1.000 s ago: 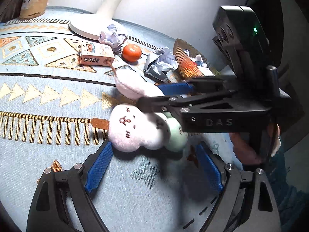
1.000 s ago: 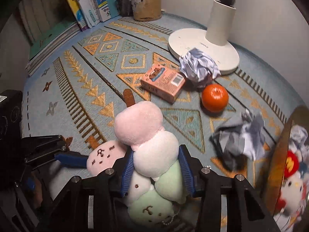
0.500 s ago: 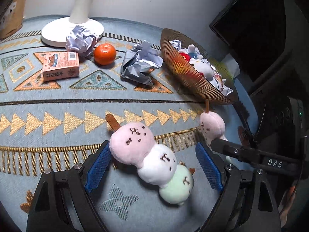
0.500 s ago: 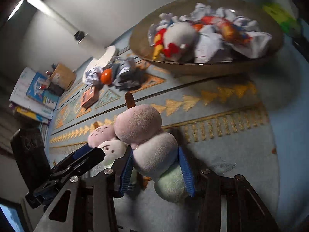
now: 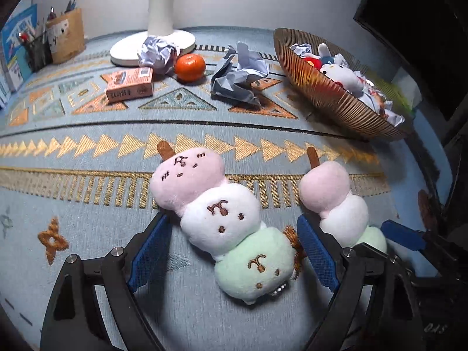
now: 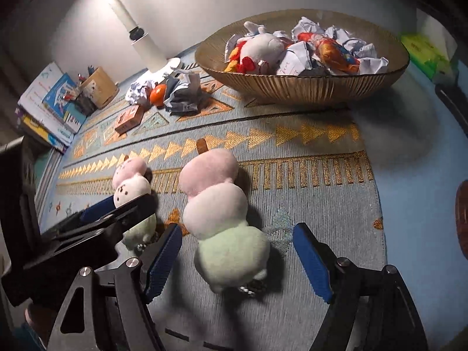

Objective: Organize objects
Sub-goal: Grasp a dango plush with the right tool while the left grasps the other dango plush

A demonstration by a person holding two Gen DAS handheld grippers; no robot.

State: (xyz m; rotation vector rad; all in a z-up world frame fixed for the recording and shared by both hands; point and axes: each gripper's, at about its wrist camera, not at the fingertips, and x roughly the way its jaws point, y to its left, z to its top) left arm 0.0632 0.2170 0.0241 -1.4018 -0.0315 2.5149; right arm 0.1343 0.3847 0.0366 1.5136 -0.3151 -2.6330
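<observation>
Left gripper stood released, jaws spread wide; the face-up dango plush lay flat on the patterned cloth between its blue pads, touching neither as far as could be seen. Right gripper was likewise released, its pads clear on either side of the second dango plush, which lay face-down between them, stick end pointing away. The two plushes lay side by side, apart. Ahead of the right gripper stood the ribbed bowl, holding crumpled paper and a toy.
</observation>
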